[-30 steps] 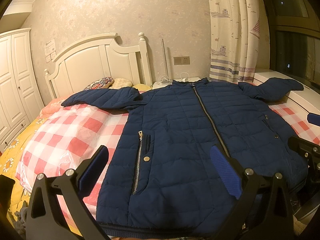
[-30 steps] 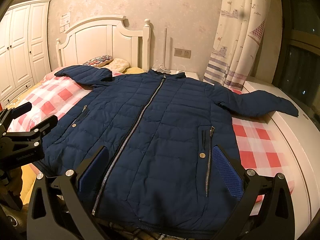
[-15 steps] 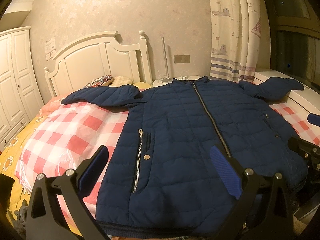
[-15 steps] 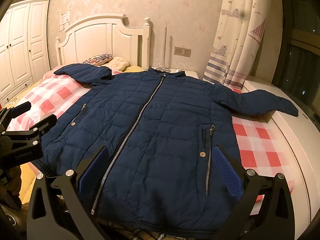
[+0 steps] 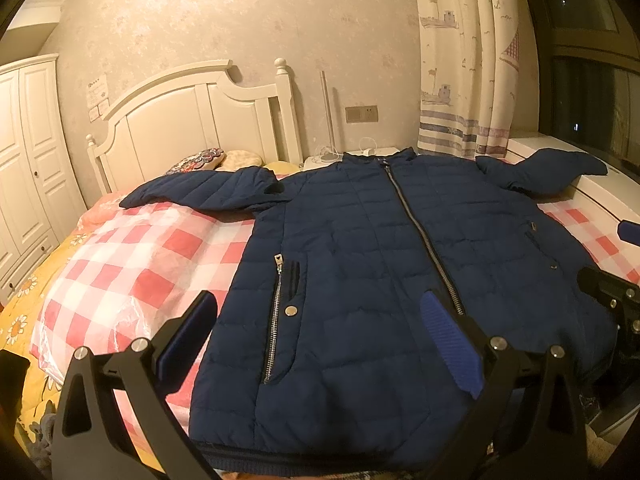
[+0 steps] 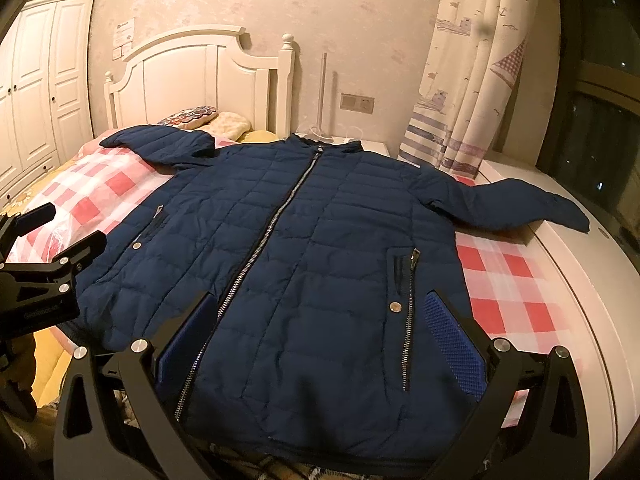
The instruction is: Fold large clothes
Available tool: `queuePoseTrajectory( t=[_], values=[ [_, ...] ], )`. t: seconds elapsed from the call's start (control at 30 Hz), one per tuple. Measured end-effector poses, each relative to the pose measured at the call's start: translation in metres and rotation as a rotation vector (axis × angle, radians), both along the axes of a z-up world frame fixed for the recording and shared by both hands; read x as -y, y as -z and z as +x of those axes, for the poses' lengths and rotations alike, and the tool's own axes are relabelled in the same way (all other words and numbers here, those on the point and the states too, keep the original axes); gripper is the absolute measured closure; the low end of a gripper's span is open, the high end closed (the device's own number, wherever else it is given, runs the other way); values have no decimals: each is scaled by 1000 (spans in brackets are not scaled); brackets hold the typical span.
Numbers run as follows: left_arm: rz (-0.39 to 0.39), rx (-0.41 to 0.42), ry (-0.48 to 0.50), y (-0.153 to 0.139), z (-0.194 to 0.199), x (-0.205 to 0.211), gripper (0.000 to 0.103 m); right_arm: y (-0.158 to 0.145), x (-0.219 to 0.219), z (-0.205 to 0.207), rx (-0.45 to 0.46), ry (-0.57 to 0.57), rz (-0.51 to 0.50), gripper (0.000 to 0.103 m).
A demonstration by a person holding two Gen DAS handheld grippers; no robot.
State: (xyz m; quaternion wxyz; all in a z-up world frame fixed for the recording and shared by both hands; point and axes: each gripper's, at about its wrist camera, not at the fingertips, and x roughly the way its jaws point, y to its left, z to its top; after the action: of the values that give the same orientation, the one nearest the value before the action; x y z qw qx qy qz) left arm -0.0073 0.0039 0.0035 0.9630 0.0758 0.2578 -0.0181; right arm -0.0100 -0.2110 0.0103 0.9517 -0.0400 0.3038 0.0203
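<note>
Ahead of me a white wooden headboard (image 5: 200,120) meets pale floral wallpaper (image 5: 240,20). White panelled wardrobe (image 5: 24,160) left (warm lamplight), ship-print curtain (image 5: 468,60) right.

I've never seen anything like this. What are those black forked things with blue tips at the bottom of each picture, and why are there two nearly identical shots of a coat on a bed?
Those black forks are hand-held grippers, one in each of a person's hands; there is no robot arm. Each carries a wide-angle camera looking forward along its two fingers, so you get two pictures: one from the left gripper, one from the right gripper. That is why the same scene appears from slightly different sides, and why each gripper shows at the edge of the other's picture.

On the bed's red-and-white checked cover lies a navy quilted jacket, zipped up, front facing up, sleeves spread out to both sides. It is meant to be folded.

Both grippers are open and hold nothing; their blue pads hover near the jacket's hem.
</note>
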Motion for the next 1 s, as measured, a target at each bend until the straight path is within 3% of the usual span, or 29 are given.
queuePoseTrajectory(
  t=[0.53, 0.7, 1.0],
  values=[
    [7, -24, 1, 8, 5, -1, 2, 7, 5, 5, -15, 25, -7, 4],
    [30, -71, 5, 18, 22, 4, 2, 19, 14, 17, -36, 58, -24, 4],
    [95, -165, 10, 44, 57, 21, 2, 54, 54, 53, -152, 185, 12, 4]
  ],
)
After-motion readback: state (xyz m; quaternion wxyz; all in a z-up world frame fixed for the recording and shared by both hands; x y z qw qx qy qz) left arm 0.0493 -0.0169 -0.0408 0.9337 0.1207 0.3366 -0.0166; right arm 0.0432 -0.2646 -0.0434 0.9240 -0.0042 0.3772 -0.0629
